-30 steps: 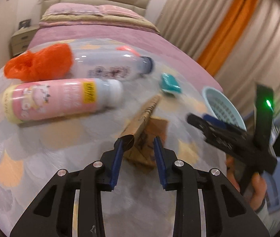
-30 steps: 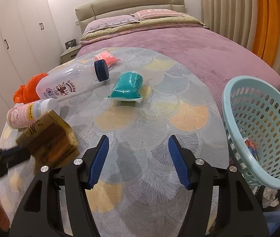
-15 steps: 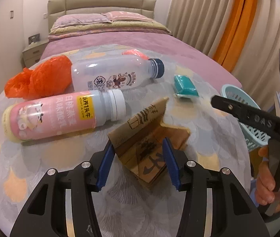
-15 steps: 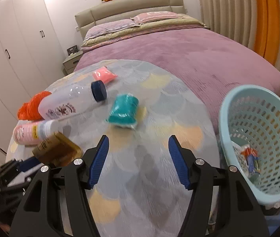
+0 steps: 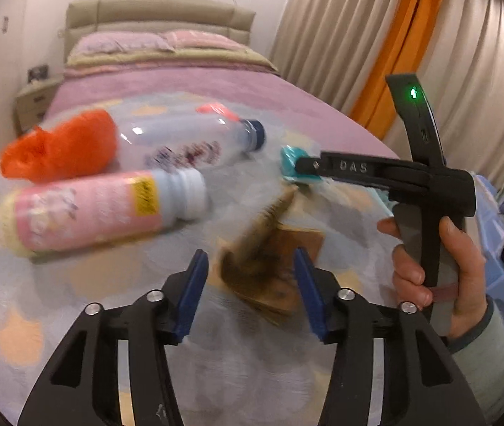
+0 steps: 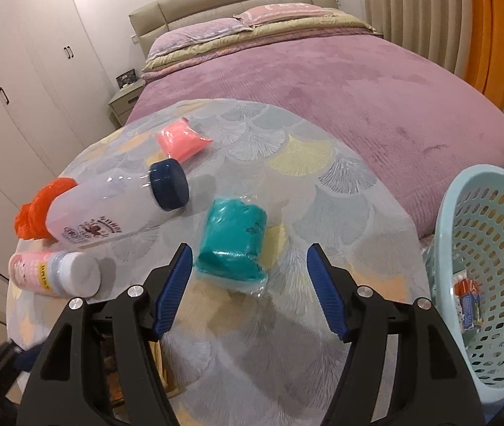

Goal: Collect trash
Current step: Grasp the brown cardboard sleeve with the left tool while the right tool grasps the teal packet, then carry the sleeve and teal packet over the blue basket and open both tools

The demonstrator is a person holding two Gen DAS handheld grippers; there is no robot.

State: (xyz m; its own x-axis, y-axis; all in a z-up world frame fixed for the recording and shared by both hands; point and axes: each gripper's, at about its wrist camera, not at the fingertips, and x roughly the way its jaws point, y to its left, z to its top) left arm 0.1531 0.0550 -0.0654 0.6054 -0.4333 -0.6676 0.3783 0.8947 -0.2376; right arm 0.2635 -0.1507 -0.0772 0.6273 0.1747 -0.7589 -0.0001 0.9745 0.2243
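Just before the teal packet (image 6: 232,245), right gripper (image 6: 250,280) hovers, jaws open, lining up a grab. Left gripper (image 5: 248,284) jaws open around brown carton (image 5: 269,259). Next: close, carry to basket (image 6: 493,259) right of packet.

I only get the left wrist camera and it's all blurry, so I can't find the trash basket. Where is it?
Observer: The light blue basket stands just past the right side of the table.
Child: Is anything in it?
Observer: Yes, one small wrapper lies near the bottom.
Child: Did my right gripper grab the teal packet?
Observer: No. The right gripper is open, and the teal packet lies between its fingers, not pinched.
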